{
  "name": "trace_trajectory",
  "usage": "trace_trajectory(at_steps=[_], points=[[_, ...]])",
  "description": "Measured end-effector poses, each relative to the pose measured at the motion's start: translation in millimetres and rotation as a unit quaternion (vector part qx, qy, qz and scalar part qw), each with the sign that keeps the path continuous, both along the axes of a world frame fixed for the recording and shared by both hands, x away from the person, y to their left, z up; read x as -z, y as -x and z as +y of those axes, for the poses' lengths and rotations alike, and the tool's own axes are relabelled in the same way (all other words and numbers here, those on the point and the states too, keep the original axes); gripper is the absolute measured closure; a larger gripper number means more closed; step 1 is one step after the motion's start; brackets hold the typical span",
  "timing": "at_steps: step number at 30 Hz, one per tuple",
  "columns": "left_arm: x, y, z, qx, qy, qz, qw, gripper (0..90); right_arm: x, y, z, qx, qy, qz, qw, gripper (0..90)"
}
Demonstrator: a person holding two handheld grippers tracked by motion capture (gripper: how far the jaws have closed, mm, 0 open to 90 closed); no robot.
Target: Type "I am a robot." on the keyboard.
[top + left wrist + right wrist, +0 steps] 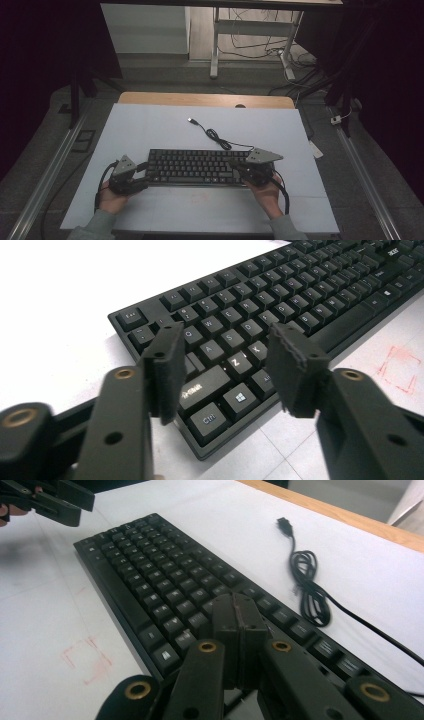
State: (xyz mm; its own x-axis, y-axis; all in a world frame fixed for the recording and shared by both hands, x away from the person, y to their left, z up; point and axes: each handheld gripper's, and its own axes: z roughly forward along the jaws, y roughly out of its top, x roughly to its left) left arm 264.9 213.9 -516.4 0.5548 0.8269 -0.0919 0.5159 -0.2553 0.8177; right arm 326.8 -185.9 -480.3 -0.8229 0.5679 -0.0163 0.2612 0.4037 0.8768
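Left hand-held gripper [222, 367] released, jaws apart over keyboard [260, 325] corner; right hand-held gripper [239, 611] clenched empty above keyboard's opposite end.

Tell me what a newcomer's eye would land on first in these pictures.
The black keyboard stands out first, lying across the near middle of the white table, its cable coiled behind it and ending in a loose USB plug. A claw sits at each end: the left claw stands open over the corner with the Ctrl key, and the right claw is shut, its tips over the keys at the opposite end.
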Motion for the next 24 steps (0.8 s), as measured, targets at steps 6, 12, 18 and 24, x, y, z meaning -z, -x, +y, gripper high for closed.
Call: trace_trajectory(at_steps=[6,12,18,24], points=[[0.8,-0.5,-1.7,0.003,-0.005,0.0,1.0,64.6,3.7,-5.0,9.0,-0.009,0.0,0.006,0.9999,89.5],[2.1,-3.2,-1.3,0.004,-0.004,0.009,0.9999,80.8,6.3,-11.0,17.1,-0.012,0.005,0.012,0.9998,89.5],[3.4,-5.5,-1.1,0.006,-0.01,0.016,0.9998,88.9,10.8,-13.5,26.1,-0.021,0.008,0.017,0.9996,89.5],[6.7,-9.3,-3.6,0.005,-0.021,0.024,0.9995,89.0,11.8,-16.9,37.0,-0.028,0.02,0.013,0.9993,89.5]])
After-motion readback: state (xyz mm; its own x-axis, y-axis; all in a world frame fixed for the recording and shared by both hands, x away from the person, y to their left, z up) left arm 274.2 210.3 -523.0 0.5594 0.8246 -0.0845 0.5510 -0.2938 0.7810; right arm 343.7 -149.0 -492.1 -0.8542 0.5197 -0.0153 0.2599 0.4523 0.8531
